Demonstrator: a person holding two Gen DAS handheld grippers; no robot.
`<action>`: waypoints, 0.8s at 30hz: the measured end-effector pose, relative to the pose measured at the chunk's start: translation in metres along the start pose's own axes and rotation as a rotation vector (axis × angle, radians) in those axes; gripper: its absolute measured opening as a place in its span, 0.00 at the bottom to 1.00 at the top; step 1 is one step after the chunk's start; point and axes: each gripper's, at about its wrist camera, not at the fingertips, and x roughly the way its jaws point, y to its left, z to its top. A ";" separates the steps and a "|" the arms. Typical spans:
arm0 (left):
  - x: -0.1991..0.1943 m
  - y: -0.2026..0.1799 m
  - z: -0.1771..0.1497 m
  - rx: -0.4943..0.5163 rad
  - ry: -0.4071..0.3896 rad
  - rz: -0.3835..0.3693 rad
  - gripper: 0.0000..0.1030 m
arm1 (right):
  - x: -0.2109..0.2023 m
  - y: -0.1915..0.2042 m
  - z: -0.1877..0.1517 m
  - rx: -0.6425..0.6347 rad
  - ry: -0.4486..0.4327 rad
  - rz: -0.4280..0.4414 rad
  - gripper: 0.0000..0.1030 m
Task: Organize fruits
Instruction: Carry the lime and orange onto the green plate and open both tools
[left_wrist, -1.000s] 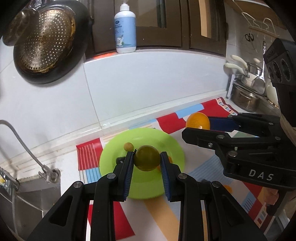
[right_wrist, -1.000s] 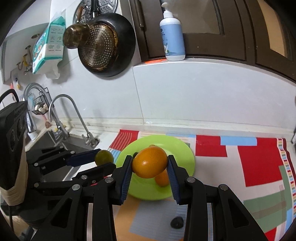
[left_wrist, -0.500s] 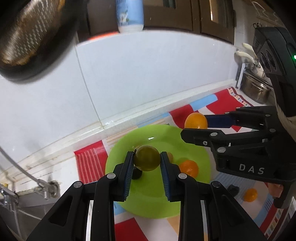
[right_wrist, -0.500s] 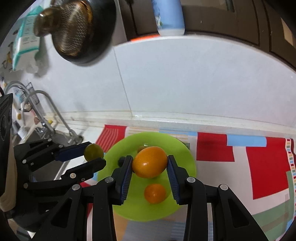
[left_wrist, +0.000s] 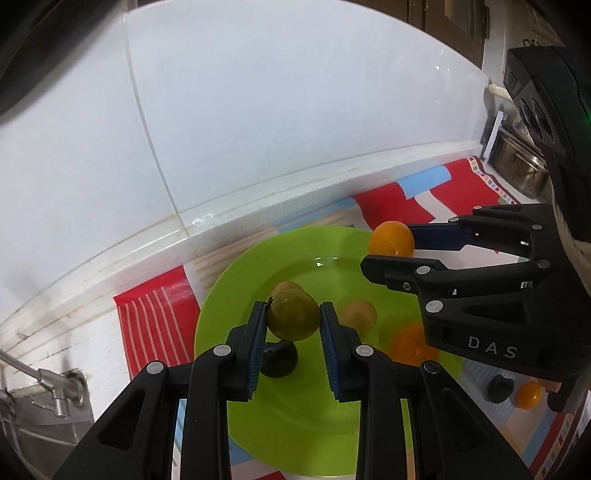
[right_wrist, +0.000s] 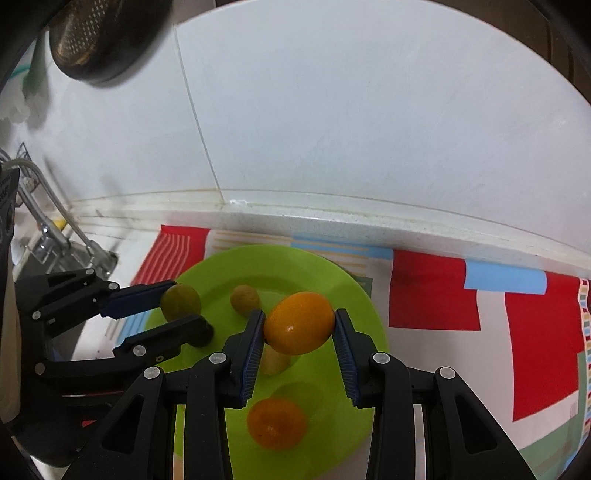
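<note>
Covering counter: patchwork mat (right_wrist: 436, 306) (red, blue) | white tiled wall (right_wrist: 332, 129) behind

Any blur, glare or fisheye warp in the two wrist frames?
Left wrist: counter edge bows hard, small glare spot on green plate, green fruit in left gripper sharp. Right wrist: strainer at top left smeared, orange in right gripper crisp.
</note>
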 end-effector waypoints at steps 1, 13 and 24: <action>0.002 0.000 0.000 0.002 0.001 -0.003 0.28 | 0.002 0.000 0.000 0.001 0.005 -0.003 0.37; 0.003 0.002 -0.001 -0.002 0.002 0.005 0.37 | 0.003 -0.004 -0.001 0.032 -0.007 -0.024 0.46; -0.045 0.002 0.001 -0.043 -0.067 0.070 0.51 | -0.035 -0.004 -0.012 0.092 -0.048 -0.025 0.46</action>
